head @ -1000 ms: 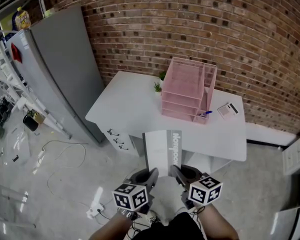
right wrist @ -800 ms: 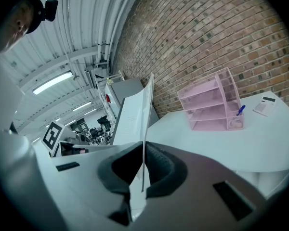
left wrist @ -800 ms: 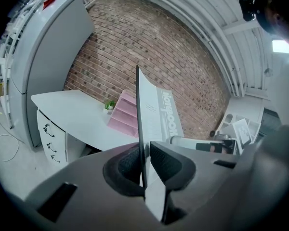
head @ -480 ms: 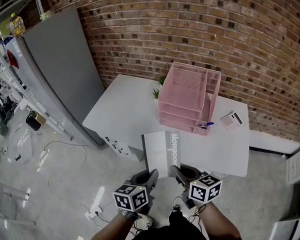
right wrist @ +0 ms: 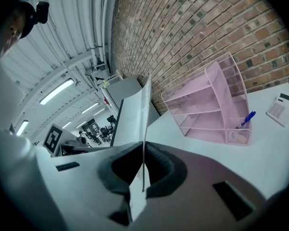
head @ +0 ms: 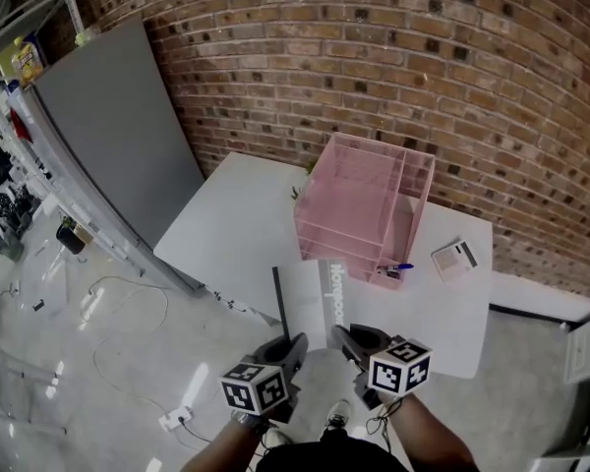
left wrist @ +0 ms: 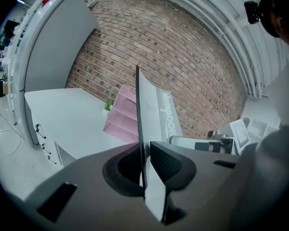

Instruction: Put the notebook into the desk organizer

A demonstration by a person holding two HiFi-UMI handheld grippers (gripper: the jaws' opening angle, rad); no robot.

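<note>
Head view: two hand-held grippers low in frame, marker cubes up, both reaching forward. Left hand-held gripper (head: 292, 348) closed narrow on the near left edge of the notebook (head: 313, 299); the left gripper view shows its pads pressed on a thin dark-edged cover. Right hand-held gripper (head: 348, 339) almost fully closed on the near right edge, and the right gripper view shows a thin sheet pinched between its pads. Notebook is held in the air above the floor (head: 79, 342), short of the organizer, with its far edge overlapping the front edge of the white surface (head: 231, 229). Grey band with print runs along the notebook's length. Loose cables on the floor to the left. Pink mesh organizer (head: 359, 205) stands on the surface, tiered shelves and an upright side compartment. Blue pen (head: 396, 267) at its front right corner. Calculator (head: 454, 258) just right of the organizer, apart from it. Small green plant (head: 298, 193) behind its left side. Grey panel (head: 108, 136) far left. Brick wall (head: 393, 47) behind all.
</note>
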